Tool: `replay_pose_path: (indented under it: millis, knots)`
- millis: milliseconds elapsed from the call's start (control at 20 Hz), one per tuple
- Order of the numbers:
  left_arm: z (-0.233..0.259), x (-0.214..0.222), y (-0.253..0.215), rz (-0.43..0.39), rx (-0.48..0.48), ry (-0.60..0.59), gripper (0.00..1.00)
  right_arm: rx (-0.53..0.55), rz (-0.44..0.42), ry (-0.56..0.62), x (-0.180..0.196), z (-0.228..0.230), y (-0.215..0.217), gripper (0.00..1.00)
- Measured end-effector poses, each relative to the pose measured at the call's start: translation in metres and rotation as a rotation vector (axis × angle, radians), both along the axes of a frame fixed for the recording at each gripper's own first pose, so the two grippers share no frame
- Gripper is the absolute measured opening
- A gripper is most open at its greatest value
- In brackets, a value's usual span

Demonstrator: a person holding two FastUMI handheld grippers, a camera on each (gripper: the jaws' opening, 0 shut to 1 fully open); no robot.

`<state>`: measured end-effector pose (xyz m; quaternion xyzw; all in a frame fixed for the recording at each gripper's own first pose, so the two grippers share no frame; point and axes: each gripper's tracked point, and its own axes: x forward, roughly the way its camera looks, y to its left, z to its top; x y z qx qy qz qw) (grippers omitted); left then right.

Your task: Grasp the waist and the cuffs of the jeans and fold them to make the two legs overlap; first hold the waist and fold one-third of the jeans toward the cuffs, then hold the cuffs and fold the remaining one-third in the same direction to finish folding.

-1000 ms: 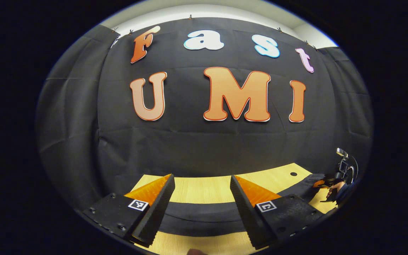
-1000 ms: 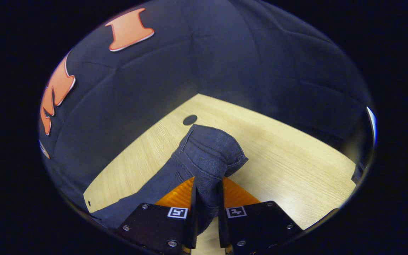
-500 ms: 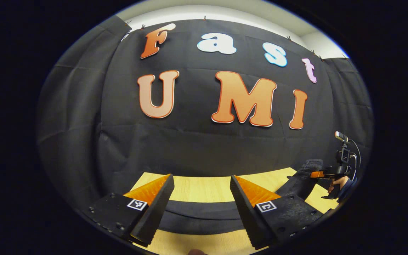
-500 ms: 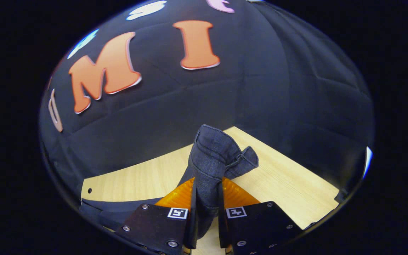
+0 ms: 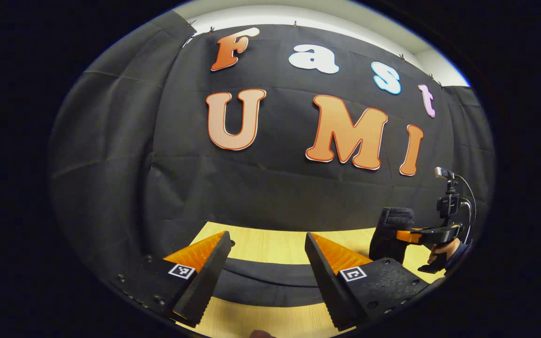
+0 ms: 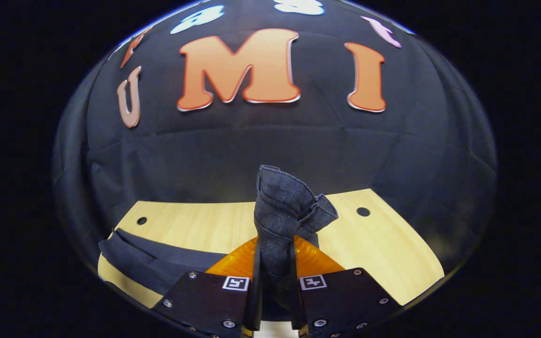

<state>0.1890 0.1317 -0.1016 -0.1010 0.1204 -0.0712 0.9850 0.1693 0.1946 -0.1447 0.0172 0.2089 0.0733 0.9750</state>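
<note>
Right gripper view: right tool (image 6: 274, 300) clamped on jeans cuffs (image 6: 287, 202); left tool (image 5: 266, 277) wide apart.

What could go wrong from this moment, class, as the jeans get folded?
1. The right tongs pinch only a bunched end of the dark blue denim jeans, lifted off the light wooden table; it may slip or fold crooked.
2. The left tongs hang open above the jeans, so the flat part could drag.

No legible text, coded square tags on fingers, nothing readable
</note>
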Motion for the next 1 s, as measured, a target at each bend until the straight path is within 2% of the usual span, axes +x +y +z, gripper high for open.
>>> replay_pose_path:
  millis: [300, 700, 800, 900, 1000]
  knots:
    - [-0.022, -0.005, 0.038, 0.071, -0.011, 0.052, 0.96, -0.078, 0.112, 0.036, -0.011, -0.033, 0.077, 0.25]
    - [-0.057, -0.007, 0.072, 0.123, 0.001, 0.143, 0.96, -0.178, 0.245, 0.182, -0.032, -0.107, 0.146, 0.25]
    - [-0.069, -0.007, 0.08, 0.126, 0.008, 0.175, 0.96, -0.147, 0.283, 0.267, -0.047, -0.126, 0.167, 0.43]
    - [-0.079, -0.007, 0.086, 0.124, 0.004, 0.205, 0.96, -0.138, 0.321, 0.301, -0.062, -0.137, 0.188, 0.5]
    - [-0.09, -0.006, 0.094, 0.128, -0.013, 0.238, 0.96, -0.126, 0.364, 0.309, -0.078, -0.136, 0.202, 0.61]
